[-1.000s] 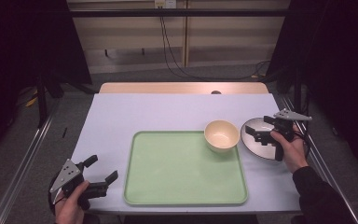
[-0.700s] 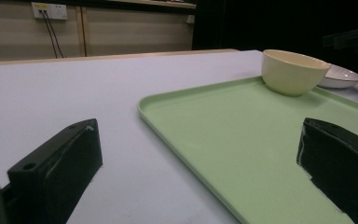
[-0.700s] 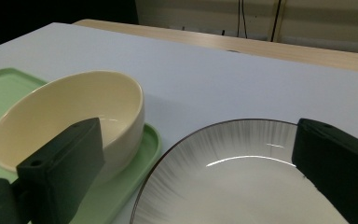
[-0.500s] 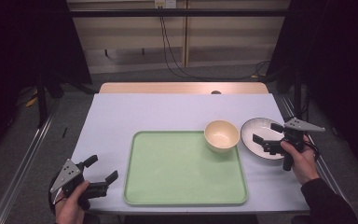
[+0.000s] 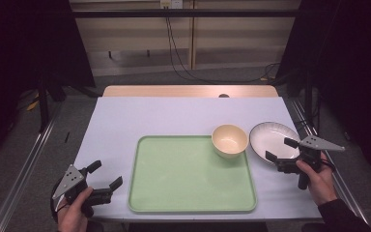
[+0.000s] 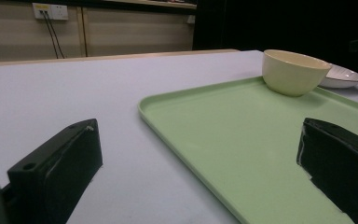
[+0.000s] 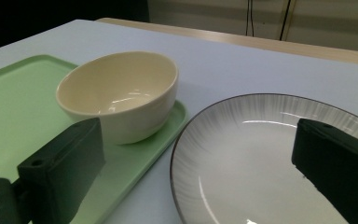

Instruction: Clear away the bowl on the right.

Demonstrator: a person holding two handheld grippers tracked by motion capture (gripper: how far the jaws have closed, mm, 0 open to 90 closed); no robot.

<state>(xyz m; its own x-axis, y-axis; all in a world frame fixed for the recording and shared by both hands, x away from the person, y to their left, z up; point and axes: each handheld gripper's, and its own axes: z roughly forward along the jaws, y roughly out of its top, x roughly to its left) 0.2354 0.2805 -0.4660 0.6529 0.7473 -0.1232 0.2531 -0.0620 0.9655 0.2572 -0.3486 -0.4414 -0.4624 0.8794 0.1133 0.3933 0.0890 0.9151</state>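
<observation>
Since the right hand-held gripper (image 5: 280, 151) has backed off toward 5 o'clock from where it sat a second ago over the plate's near rim, it now hangs just beside that rim, jaws wide and empty. Largest first: table (image 5: 174, 116), pale, bare apart from the set below. Tray (image 5: 188, 176), green, sits at centre-near, nothing on its flat middle. Plate (image 5: 273, 140), white with a dark rim, lies on the table at 3 o'clock, just off the tray's far-right corner, not on it. Bowl (image 5: 229, 140), cream, upright, empty, stands on the tray's far-right corner at 2 o'clock, just beside the plate; touching or not, can't tell. Left hand-held gripper (image 5: 105, 176) rests at 8 o'clock by the tray's near-left corner, jaws wide, holding nothing, same spot as before. Reading: the plate looks released or not yet gripped; moving it onto the tray needs a fresh approach at its near rim.
</observation>
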